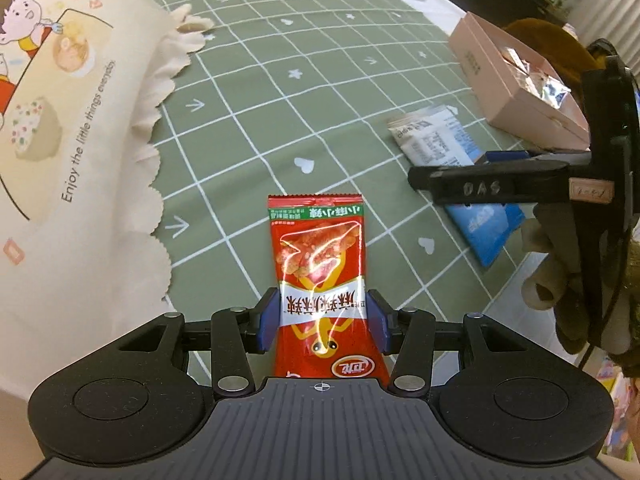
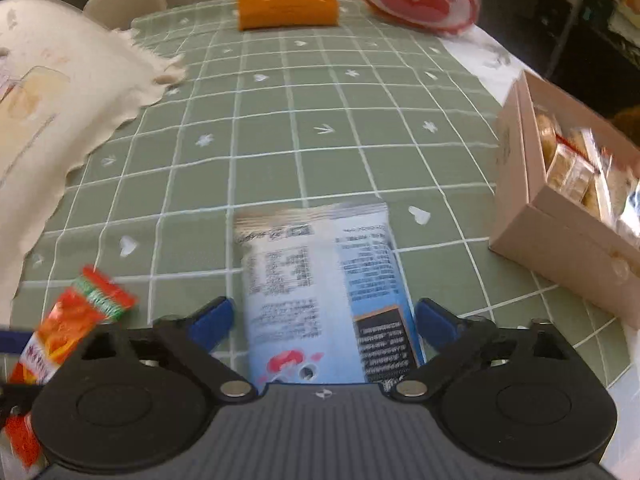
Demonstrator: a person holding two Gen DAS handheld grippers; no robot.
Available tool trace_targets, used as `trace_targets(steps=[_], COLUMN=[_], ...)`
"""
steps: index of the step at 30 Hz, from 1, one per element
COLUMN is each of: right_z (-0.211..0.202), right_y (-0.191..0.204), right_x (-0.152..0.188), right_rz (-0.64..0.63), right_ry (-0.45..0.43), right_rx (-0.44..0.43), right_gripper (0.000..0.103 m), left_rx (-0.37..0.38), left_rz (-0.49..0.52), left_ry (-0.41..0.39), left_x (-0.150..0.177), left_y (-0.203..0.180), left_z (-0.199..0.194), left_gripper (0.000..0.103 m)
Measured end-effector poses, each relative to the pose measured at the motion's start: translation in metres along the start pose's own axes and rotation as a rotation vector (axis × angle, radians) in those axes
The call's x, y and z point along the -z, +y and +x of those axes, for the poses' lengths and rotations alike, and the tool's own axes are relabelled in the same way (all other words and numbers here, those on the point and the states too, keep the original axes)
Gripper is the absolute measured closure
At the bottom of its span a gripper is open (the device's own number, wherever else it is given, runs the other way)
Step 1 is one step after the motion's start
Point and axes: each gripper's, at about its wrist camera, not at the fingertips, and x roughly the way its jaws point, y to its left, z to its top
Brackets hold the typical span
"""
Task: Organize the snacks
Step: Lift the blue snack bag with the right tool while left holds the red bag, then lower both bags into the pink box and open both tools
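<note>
Two snack packs on the green grid tablecloth (image 1: 320,92)

Left gripper (image 1: 323,320) is clamped on the red snack packet (image 1: 320,264). Right gripper (image 2: 322,320) is spread wide, the blue-and-white packet (image 2: 320,284) lying loose between its pads, pink box (image 2: 560,236) of snacks just to the right.

A: The red snack packet (image 1: 320,280) is glossy plastic film; the tablecloth (image 1: 280,100) is matt green with a white grid.

B: At 2 o'clock, the pink box (image 1: 516,92) is matt cardboard; its contents show crinkled, shiny wrappers.
</note>
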Motion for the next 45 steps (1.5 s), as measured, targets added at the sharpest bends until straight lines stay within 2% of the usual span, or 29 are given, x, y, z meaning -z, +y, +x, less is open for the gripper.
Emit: trace_targets(steps=[1, 2, 4, 10, 13, 15, 18, 22, 24, 26, 30, 32, 33, 35, 39, 42, 45], right_z=[-0.002, -0.006, -0.015, -0.064, -0.090, -0.113, -0.153, -0.197, -0.214, -0.226, -0.232, -0.229, -0.227, -0.219, -0.202, -0.188, -0.183], right_y=[-0.004, -0.007, -0.012, -0.045, -0.070, -0.091, -0.120, -0.150, -0.162, -0.171, -0.180, -0.185, -0.190, -0.200, -0.214, -0.226, -0.237], right_x=[0.001, 0.004, 0.010, 0.048, 0.064, 0.073, 0.080, 0.079, 0.074, 0.069, 0.064, 0.065, 0.067, 0.069, 0.066, 0.052, 0.024], right_rz=[0.028, 0.040, 0.052, 0.146, 0.215, 0.264, 0.331, 0.394, 0.419, 0.434, 0.429, 0.437, 0.446, 0.476, 0.494, 0.474, 0.464], right_ry=[-0.008, -0.014, -0.009, -0.027, -0.058, -0.103, -0.213, -0.355, -0.405, -0.437, -0.464, -0.456, -0.449, -0.431, -0.377, -0.327, -0.351], right_rx=[-0.002, 0.002, -0.006, 0.003, 0.039, 0.071, 0.118, 0.165, 0.181, 0.191, 0.230, 0.241, 0.240, 0.241, 0.266, 0.253, 0.240], right_gripper=[0.005, 0.015, 0.019, 0.020, 0.020, 0.020, 0.020, 0.020, 0.020, 0.020, 0.020, 0.020, 0.020, 0.020, 0.019, 0.019, 0.020], left_rx=[0.003, 0.009, 0.023, 0.088, 0.143, 0.183, 0.246, 0.242, 0.248, 0.267, 0.349, 0.347, 0.332, 0.315, 0.354, 0.345, 0.317], left_rz=[0.001, 0.004, 0.022, 0.119, 0.167, 0.192, 0.255, 0.356, 0.370, 0.357, 0.305, 0.305, 0.295, 0.256, 0.144, 0.118, 0.101], left_ry=[-0.001, -0.001, 0.002, 0.017, -0.016, -0.057, -0.150, -0.361, -0.428, -0.461, -0.423, -0.363, -0.328, -0.280, -0.302, -0.303, -0.298], left_x=[0.000, -0.001, -0.003, -0.010, -0.017, -0.027, -0.062, -0.124, -0.151, -0.178, -0.218, -0.232, -0.236, -0.240, -0.236, -0.227, -0.205], left_y=[-0.001, -0.003, -0.011, -0.056, -0.088, -0.110, -0.145, -0.190, -0.207, -0.225, -0.253, -0.266, -0.269, -0.267, -0.239, -0.211, -0.181], left_z=[-0.001, 0.001, 0.003, 0.017, 0.015, 0.011, -0.007, -0.049, -0.059, -0.058, -0.027, 0.011, 0.033, 0.072, 0.100, 0.102, 0.096], left_gripper=[0.051, 0.051, 0.051, 0.051, 0.052, 0.052, 0.052, 0.052, 0.051, 0.051, 0.048, 0.046, 0.050, 0.051, 0.051, 0.051, 0.052])
